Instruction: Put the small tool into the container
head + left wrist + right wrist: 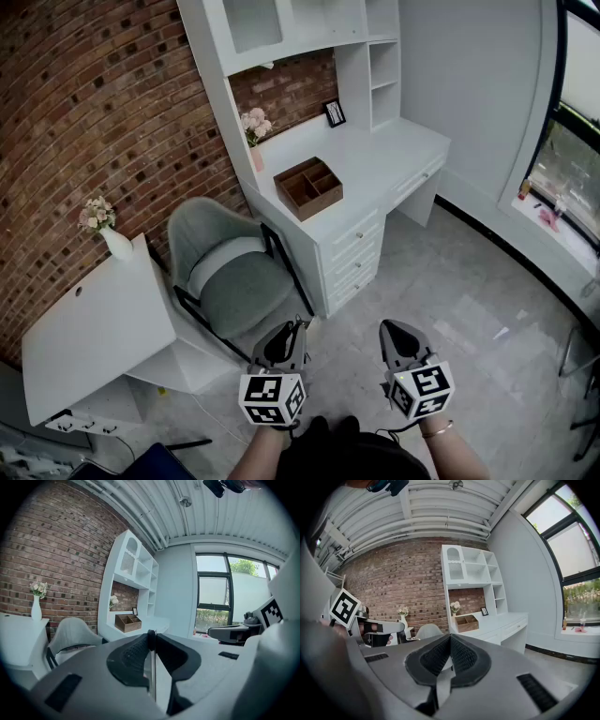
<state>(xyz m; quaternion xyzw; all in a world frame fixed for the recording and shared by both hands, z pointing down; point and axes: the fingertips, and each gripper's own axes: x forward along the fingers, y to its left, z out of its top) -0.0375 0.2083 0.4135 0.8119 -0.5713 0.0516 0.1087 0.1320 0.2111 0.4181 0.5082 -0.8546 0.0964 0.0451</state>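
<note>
Brick wall (84,112): fills the left of the head view, behind the furniture
Bench (375,155): white, with a shelf unit (281,23) over it, set against the wall and well apart from the person
Chair (230,277): grey, just beside the end of the bench
Container (307,187): brown wooden box with open compartments, standing on the bench near a vase of flowers (255,141); too small here to tell whether anything lies in it
Right gripper (395,330): held low in front of the person, fingers closed tip to tip with nothing between them
Left gripper (289,328): beside it at about the same height, fingers pressed onto a thin pale strip
Small tool (152,673): I take that strip for it, seen edge-on between the left fingers; what kind of tool it is cannot be told
Handling: probably light, stiff and smooth, so it may slip or twist in the pads; a hold across its flat faces looks right, and it is better lowered into a compartment than dropped
Views: the head view alone shows how far off the bench lies and both grippers side by side, but does not show the strip; only the left gripper view shows the strip; the right gripper view shows its own empty fingers, with the left gripper off to its left
</note>
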